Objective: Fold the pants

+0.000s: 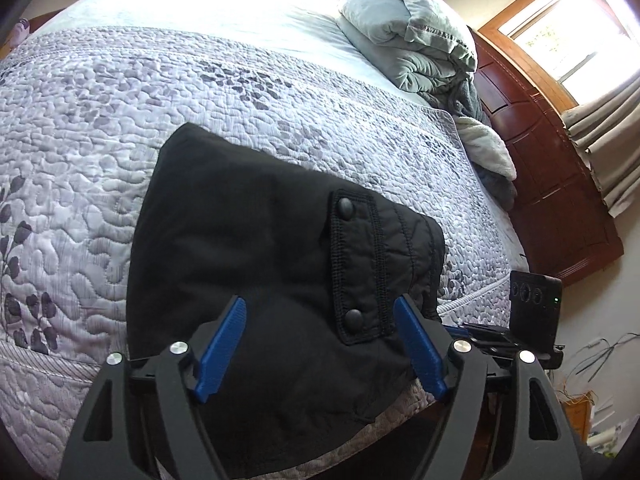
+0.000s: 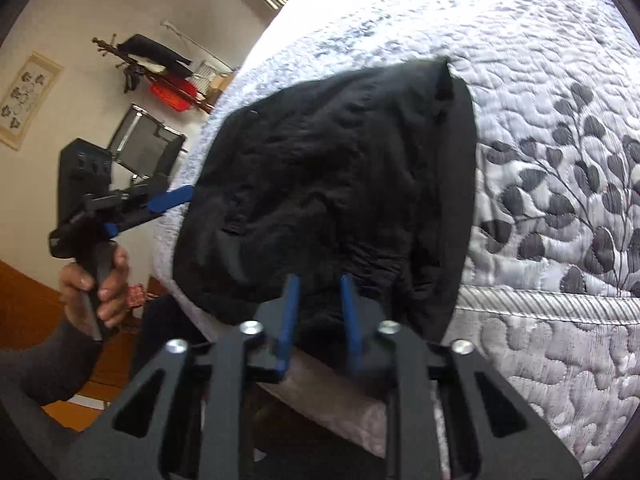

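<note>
The pants [image 1: 256, 248] lie folded on the quilt [image 1: 100, 128] near the bed's front edge. A heap of bedding [image 1: 412, 36] sits on the bed beyond them, against the headboard [image 1: 552, 168], with the window [image 1: 568, 28] behind the headboard.

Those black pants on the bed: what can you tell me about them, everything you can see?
The pants are black, of a thin, wrinkled woven cloth, folded into a compact stack. A stitched flap with two round black snaps shows on top in the left view. They lie flat near the edge of the quilt, with one end hanging slightly over it. The left claw is open above them; the right claw is nearly closed at their near edge, grip unclear.
</note>
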